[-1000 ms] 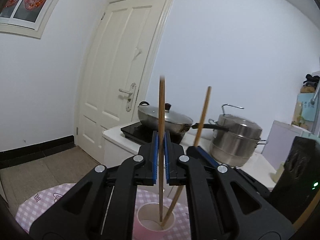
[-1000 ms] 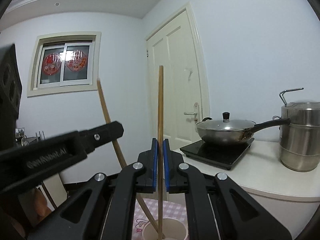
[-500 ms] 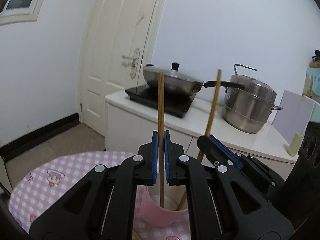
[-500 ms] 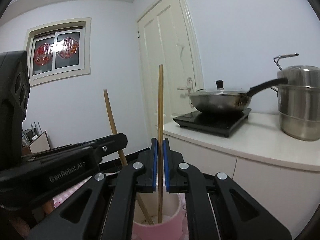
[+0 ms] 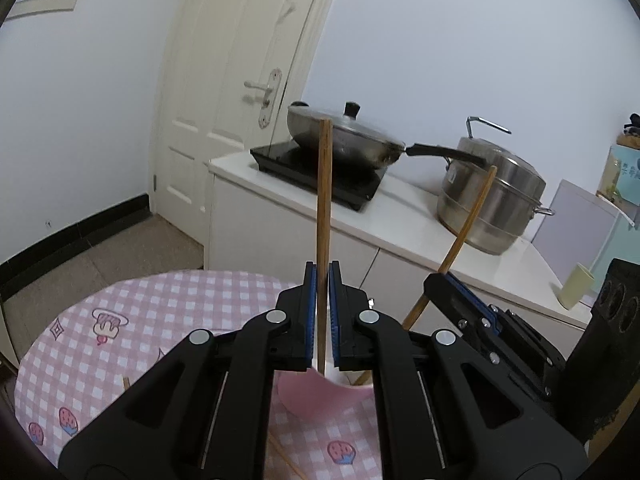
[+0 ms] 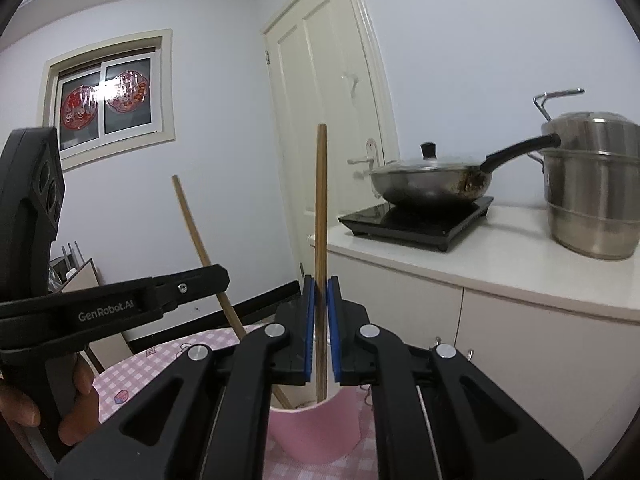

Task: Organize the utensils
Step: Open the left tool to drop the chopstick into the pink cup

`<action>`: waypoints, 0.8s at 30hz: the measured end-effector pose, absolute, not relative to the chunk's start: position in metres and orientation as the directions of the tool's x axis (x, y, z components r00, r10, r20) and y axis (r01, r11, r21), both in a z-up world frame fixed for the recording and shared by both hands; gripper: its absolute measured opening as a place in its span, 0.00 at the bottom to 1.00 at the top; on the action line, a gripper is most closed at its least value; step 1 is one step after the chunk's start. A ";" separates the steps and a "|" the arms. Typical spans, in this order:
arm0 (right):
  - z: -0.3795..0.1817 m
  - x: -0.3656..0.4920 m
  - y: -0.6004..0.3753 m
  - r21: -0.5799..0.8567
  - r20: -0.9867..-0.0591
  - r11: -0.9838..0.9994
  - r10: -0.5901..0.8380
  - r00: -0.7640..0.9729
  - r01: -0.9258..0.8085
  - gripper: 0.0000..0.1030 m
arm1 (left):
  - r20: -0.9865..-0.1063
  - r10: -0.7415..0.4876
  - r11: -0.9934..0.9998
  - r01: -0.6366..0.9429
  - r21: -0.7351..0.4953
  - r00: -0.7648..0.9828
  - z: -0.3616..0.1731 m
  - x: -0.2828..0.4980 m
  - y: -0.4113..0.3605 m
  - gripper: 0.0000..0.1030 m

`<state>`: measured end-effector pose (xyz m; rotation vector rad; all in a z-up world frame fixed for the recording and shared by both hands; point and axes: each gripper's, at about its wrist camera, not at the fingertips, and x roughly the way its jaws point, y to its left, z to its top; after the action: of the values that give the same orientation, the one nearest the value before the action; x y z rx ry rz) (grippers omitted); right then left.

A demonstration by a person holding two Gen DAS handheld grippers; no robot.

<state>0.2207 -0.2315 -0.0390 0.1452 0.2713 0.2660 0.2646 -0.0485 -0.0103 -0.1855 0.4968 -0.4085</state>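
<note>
Step now: put both chopsticks into the pink cup on the desk.
How to do it well: keep each stick standing straight over the cup, let the low end go well inside the rim, then let go softly so the cup does not tip.
Left gripper: jaws almost pressed together, pinching the left chopstick low on the stick; it stands upright, low end inside the cup.
Right gripper: jaws starting to spread, with the right chopstick between them; its low end dips into the cup.
Other sticks: one loose chopstick lies on the desk in front of the cup.
Watch out: the two grippers are near each other above the cup and could bump.
</note>
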 end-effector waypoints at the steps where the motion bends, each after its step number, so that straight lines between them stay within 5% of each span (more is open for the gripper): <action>1: -0.038 0.221 -0.233 0.186 -0.247 0.953 0.281 0.927 -0.239 0.08 | -0.426 -0.419 0.905 0.330 -0.268 0.802 -0.010 0.264 -0.048 0.07; 5: -0.034 0.213 -0.234 0.204 -0.251 0.949 0.288 0.924 -0.240 0.27 | -0.441 -0.421 0.903 0.322 -0.285 0.793 -0.007 0.260 -0.043 0.07; 11: -0.024 0.203 -0.234 0.205 -0.255 0.948 0.294 0.921 -0.246 0.29 | -0.442 -0.406 0.911 0.313 -0.269 0.800 0.006 0.246 -0.035 0.12; 14: -0.021 0.197 -0.233 0.203 -0.258 0.947 0.296 0.920 -0.248 0.31 | -0.409 -0.388 0.915 0.293 -0.277 0.826 0.010 0.235 -0.027 0.67; 24: -0.012 0.172 -0.225 0.177 -0.270 0.946 0.312 0.911 -0.271 0.34 | -0.401 -0.344 0.934 0.266 -0.240 0.849 0.018 0.195 0.001 0.68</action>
<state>0.1716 -0.2253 -0.0119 0.1374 0.3004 0.3016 0.1949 0.0014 0.0177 -0.1783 0.4541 -0.3230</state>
